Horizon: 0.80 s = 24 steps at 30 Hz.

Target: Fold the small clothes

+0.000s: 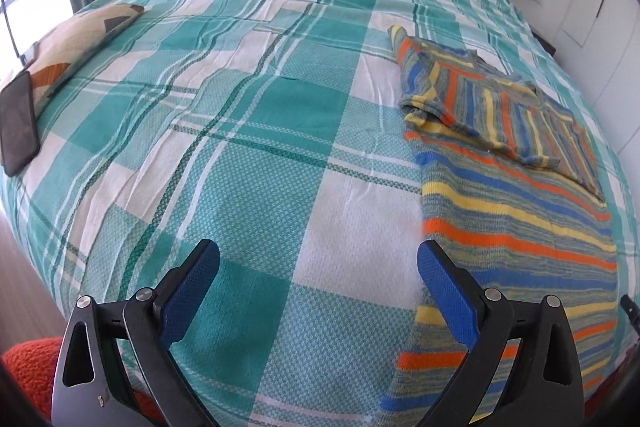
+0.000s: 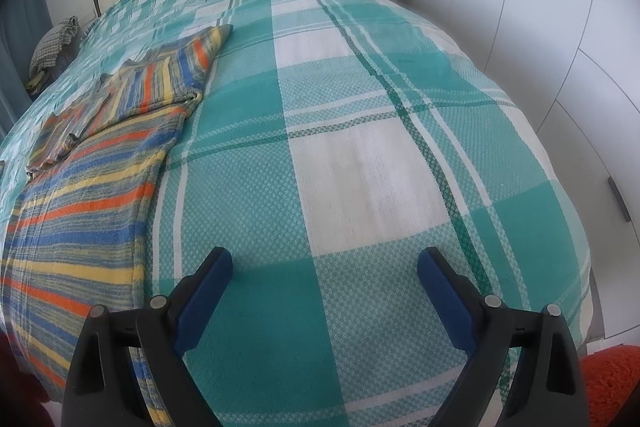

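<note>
So both tools are spread wide and holding nothing right now: the left tool (image 1: 318, 265) hangs over the bedspread (image 1: 248, 155) with the striped knit top (image 1: 516, 203) just off to its right, and the right tool (image 2: 325, 273) hangs over bare checks with the same top (image 2: 84, 187) lying well over to its left. The top's spread flat near the foot of the bed, sleeves already folded in across the chest, hem end closest to me. It looks like a soft, light knit, floppy, probably a bit stretchy, so I reckon it'll sag and drag if I pinch one layer in the middle. Best bet in my view is grabbing the two hem corners, one per tool, catching all layers, then lifting low and laying it over toward the collar.
</note>
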Motion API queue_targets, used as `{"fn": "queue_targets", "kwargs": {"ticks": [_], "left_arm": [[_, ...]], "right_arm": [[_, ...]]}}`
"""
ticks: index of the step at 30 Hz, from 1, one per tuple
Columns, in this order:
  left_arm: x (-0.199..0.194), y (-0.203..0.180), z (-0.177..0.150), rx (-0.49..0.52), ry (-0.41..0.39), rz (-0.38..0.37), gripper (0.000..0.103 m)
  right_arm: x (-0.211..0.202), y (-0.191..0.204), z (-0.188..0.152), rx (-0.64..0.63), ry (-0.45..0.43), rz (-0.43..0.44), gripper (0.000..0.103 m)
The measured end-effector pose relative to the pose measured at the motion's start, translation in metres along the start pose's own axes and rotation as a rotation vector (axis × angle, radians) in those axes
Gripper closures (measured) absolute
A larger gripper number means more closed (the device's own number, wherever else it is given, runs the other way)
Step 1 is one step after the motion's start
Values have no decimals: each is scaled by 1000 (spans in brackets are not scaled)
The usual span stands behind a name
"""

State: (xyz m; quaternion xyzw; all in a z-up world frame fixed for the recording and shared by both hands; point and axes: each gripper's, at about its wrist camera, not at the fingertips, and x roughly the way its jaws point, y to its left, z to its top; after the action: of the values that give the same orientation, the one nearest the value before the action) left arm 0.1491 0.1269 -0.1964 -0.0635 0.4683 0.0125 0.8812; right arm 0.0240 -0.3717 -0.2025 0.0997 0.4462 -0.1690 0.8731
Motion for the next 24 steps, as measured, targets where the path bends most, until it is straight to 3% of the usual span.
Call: {"fn": "queue_targets", "kwargs": {"ticks": [7,24], "left_arm": [[19,5,-5,-39,74,-10,3],[31,-2,-12,17,124,27,1]], "right_arm": [[1,-1,0,8,3,6,9],[2,1,-3,-3,3,0,6]]}}
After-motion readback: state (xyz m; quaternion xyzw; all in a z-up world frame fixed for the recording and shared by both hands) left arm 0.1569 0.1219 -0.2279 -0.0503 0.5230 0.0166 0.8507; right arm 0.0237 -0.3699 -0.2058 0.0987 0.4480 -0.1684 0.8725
